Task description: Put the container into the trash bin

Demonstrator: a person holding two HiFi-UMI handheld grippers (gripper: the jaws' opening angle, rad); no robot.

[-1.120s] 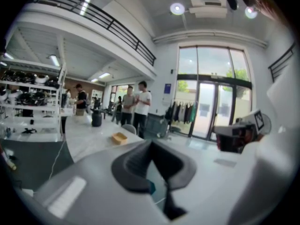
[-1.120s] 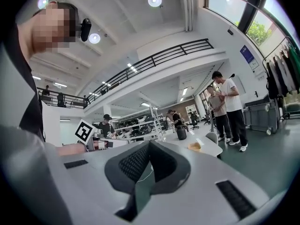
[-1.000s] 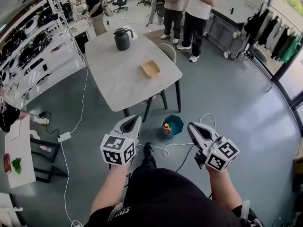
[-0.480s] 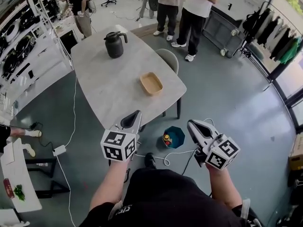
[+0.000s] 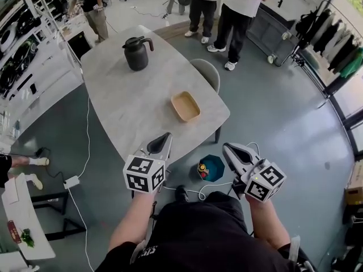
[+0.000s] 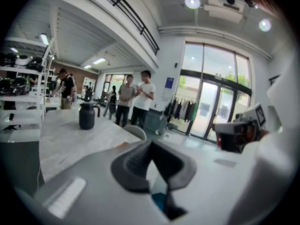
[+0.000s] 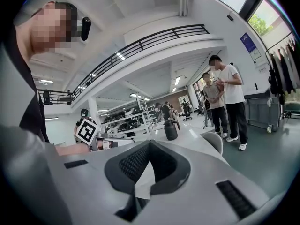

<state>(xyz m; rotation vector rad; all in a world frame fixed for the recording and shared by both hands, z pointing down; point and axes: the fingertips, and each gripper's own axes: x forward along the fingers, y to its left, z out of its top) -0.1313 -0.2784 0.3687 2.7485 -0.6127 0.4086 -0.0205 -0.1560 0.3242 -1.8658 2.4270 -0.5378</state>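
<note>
Head view is showing the left gripper (image 5: 165, 137) and right gripper (image 5: 226, 148) hovering empty, jaws pressed together, while the container (image 5: 185, 106) is sitting on the table (image 5: 127, 103).

The container (image 5: 185, 106) lies on the table (image 5: 122, 109), a jug (image 5: 136, 54) behind it; the trash bin (image 5: 213, 166) stands on the floor (image 5: 278, 123) in front

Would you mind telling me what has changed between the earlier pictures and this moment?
The person has stepped toward the grey stone-topped table, carrying the left gripper and right gripper forward; the shallow tan container and the teal trash bin now sit nearer. Nothing was gripped or released. Both grippers stay shut and empty; container, bin and black jug keep their places.
</note>
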